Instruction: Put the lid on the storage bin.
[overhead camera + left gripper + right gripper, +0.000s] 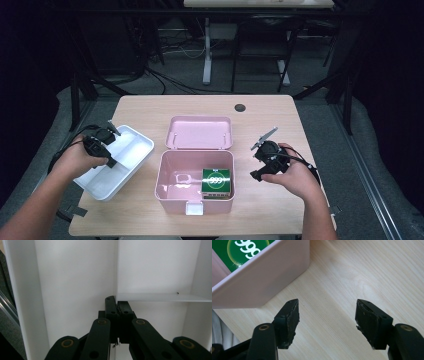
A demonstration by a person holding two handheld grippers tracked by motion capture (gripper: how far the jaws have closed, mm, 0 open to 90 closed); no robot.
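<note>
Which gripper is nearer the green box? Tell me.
Right. The right gripper hovers just beside the pink bin holding the green box; the left gripper is across at the white tray.

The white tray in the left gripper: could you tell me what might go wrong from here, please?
The left gripper is shut on the thin inner divider of the white tray; such a narrow hold could slip, or the tray could tilt.

The tray sits right beside the open pink box, so it may bump the box's rim.

The right gripper hangs open over bare table, so nothing steadies the box.

Closed tool (117, 305) on white tray's divider (162, 297)
</note>
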